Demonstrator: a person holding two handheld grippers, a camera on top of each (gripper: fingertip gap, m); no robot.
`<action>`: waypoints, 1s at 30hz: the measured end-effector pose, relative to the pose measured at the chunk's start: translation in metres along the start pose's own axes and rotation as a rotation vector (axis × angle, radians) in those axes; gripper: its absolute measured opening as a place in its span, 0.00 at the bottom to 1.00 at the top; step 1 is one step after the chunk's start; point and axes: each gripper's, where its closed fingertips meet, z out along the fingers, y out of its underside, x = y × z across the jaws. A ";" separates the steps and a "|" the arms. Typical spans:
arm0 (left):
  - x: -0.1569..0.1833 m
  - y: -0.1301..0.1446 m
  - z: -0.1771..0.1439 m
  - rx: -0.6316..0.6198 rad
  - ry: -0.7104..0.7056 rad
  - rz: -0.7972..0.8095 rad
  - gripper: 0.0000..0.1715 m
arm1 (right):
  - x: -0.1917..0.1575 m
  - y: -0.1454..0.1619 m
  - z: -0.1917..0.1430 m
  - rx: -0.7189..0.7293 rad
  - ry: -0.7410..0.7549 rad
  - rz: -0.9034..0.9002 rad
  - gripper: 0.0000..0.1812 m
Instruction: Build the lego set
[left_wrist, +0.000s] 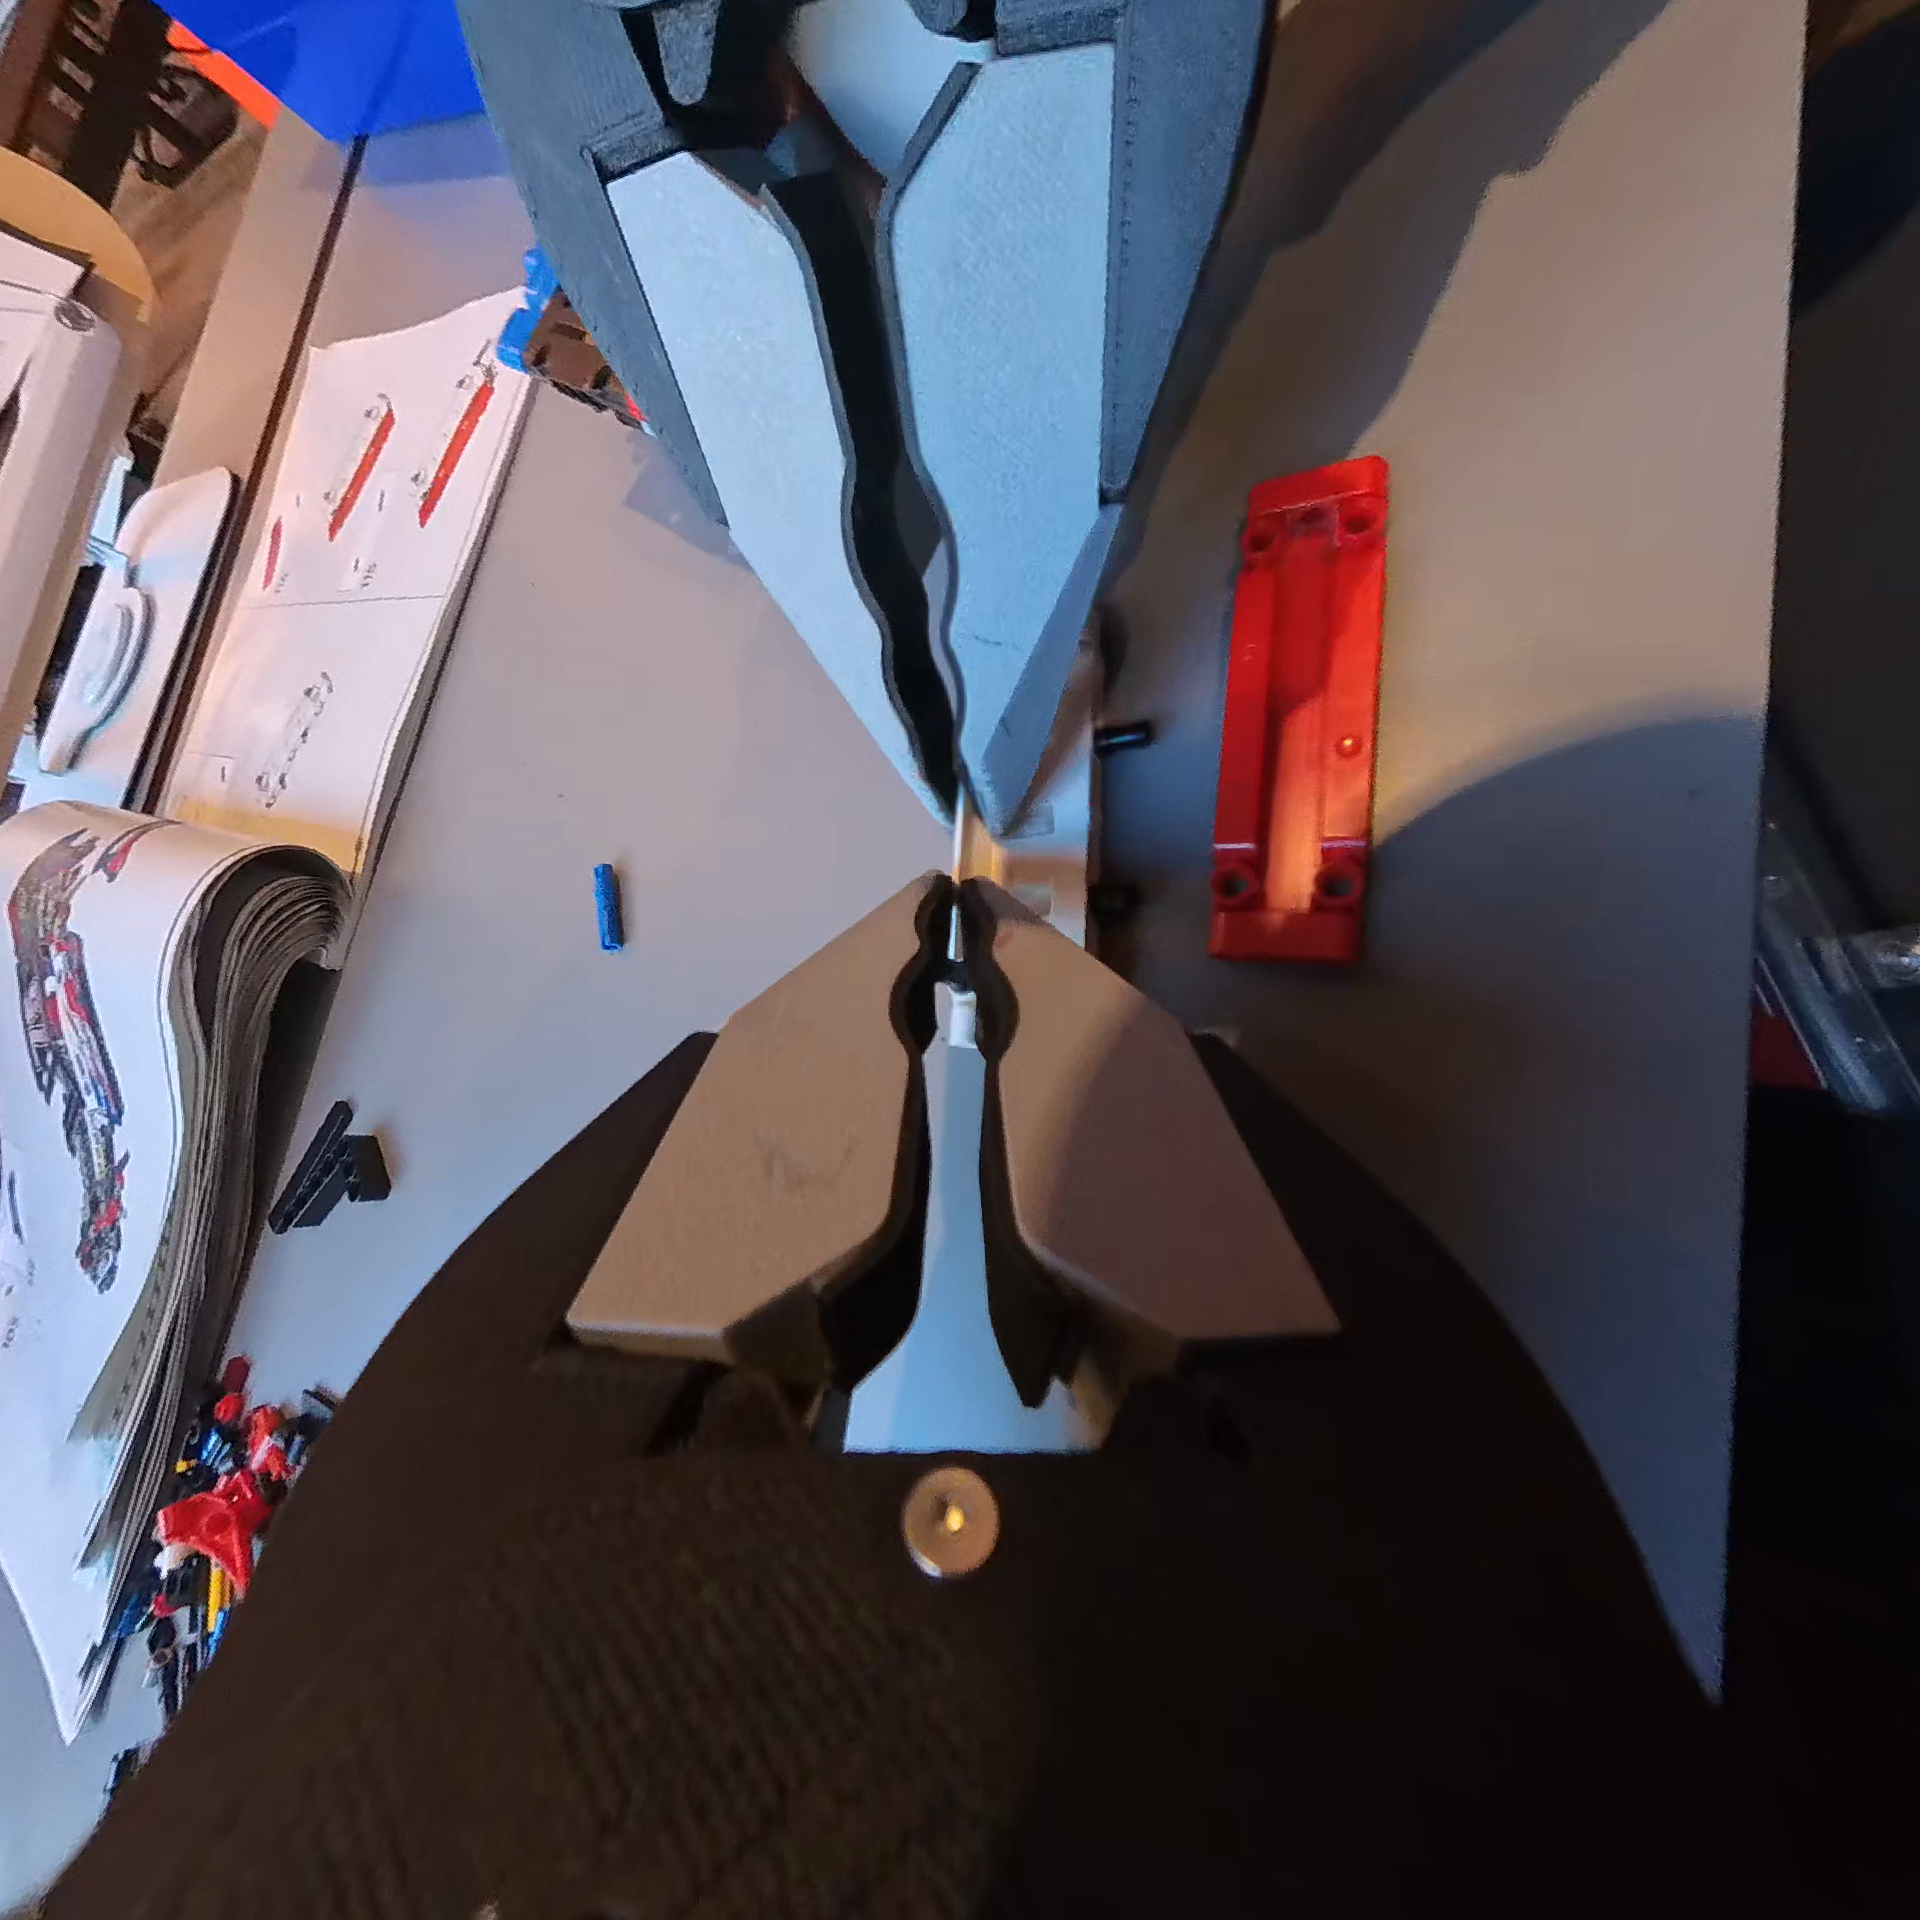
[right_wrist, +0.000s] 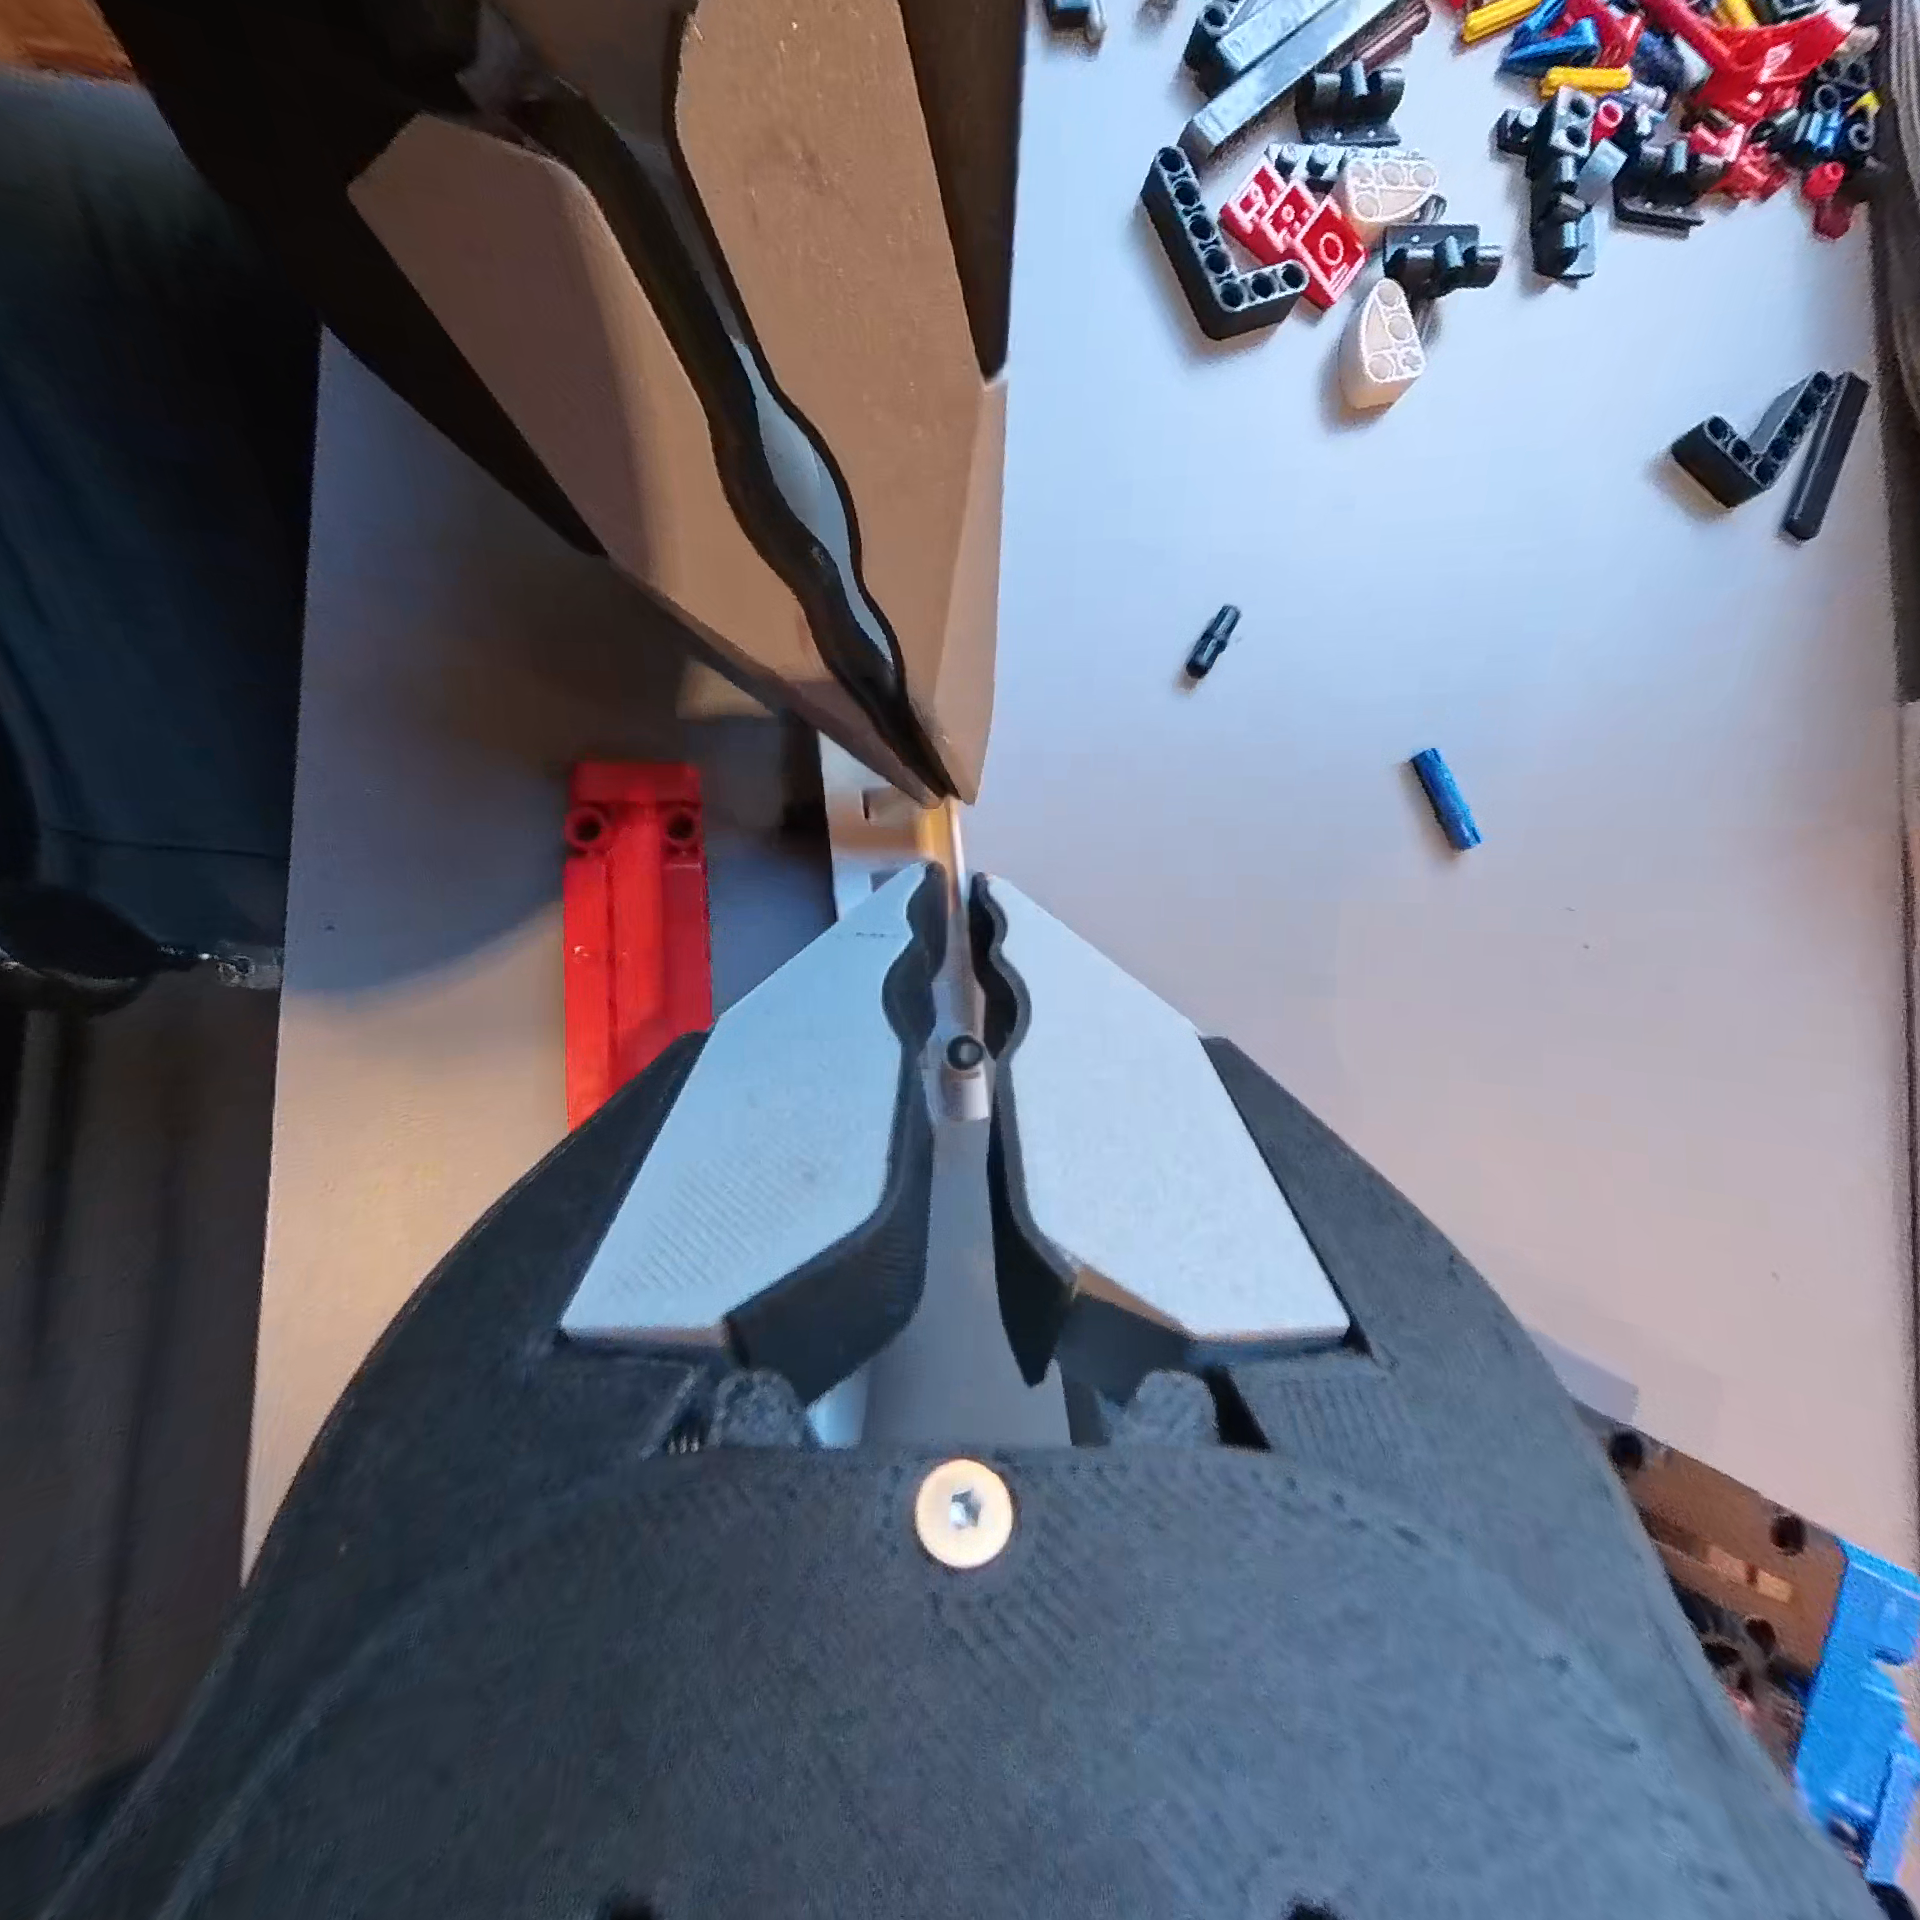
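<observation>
A slim pale piece (left_wrist: 961, 940) is clamped between both the left gripper (left_wrist: 957, 896) and the right gripper (right_wrist: 958, 891), tips meeting at twelve o'clock; a joining step is judged underway, and a steady aligned push is called for.

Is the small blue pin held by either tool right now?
No. The blue pin lies loose on the table, apart from both tools.

long panel (left_wrist: 1301, 717) right of the meeting grippers, short pin (left_wrist: 609, 906) left, manual (left_wrist: 156, 1143) perhaps farther left on table (left_wrist: 644, 675)
</observation>
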 end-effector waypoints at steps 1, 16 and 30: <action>-0.002 -0.001 -0.001 0.008 -0.007 -0.004 0.00 | 0.001 -0.001 -0.001 0.011 -0.001 0.001 0.00; 0.006 0.000 0.000 0.035 0.335 -0.436 0.06 | 0.001 0.000 -0.010 0.051 0.064 -0.122 0.00; 0.001 -0.002 0.004 0.048 0.317 -0.483 0.03 | -0.018 -0.016 -0.044 0.206 0.071 -0.015 0.07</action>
